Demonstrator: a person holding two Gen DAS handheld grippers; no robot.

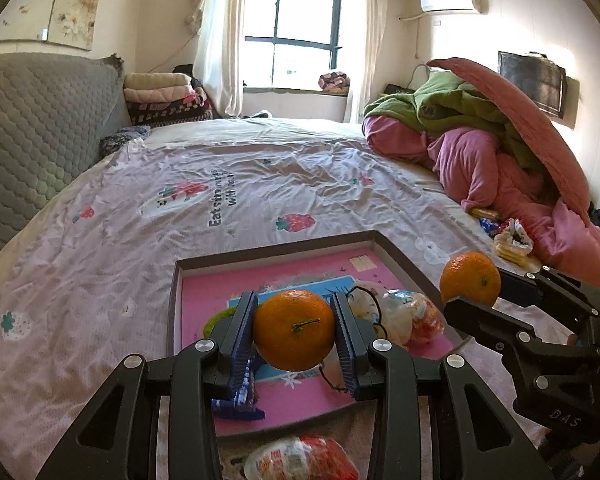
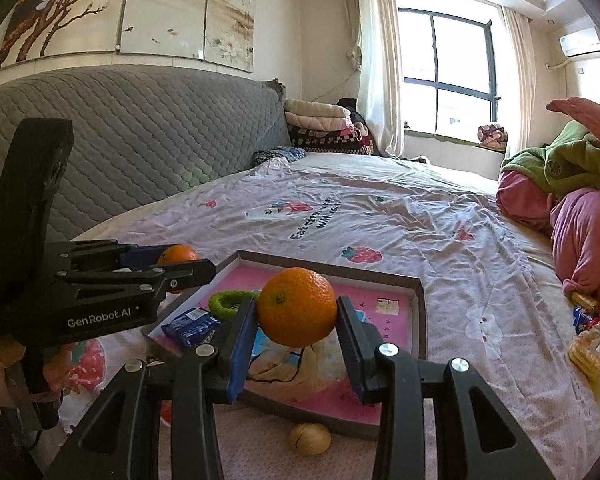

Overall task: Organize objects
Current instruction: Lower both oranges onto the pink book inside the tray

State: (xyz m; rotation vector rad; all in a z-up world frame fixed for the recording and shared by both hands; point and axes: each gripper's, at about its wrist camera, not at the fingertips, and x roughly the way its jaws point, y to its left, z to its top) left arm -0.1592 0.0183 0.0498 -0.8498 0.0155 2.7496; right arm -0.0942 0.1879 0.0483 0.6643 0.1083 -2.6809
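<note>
**Left wrist & right wrist: two oranges gripped over tray**

Left wrist view: left gripper [image 1: 295,330] is pinching an orange [image 1: 294,329] at lower centre, above the tray [image 1: 400,256]. Stem is pointing at the camera; round, no real long axis. Risk, I judge: smooth peel rolling out of the pads.

Right wrist view: right gripper [image 2: 297,312] is clamping a second orange [image 2: 297,306] at frame centre over the tray, stem end facing upper left. Risk: grippers sitting close, could bump.

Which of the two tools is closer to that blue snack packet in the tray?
Left. The left tool, holding an orange, hangs almost over the blue snack packet; the right tool, holding another orange, is further along the grey-rimmed pink tray.
</note>
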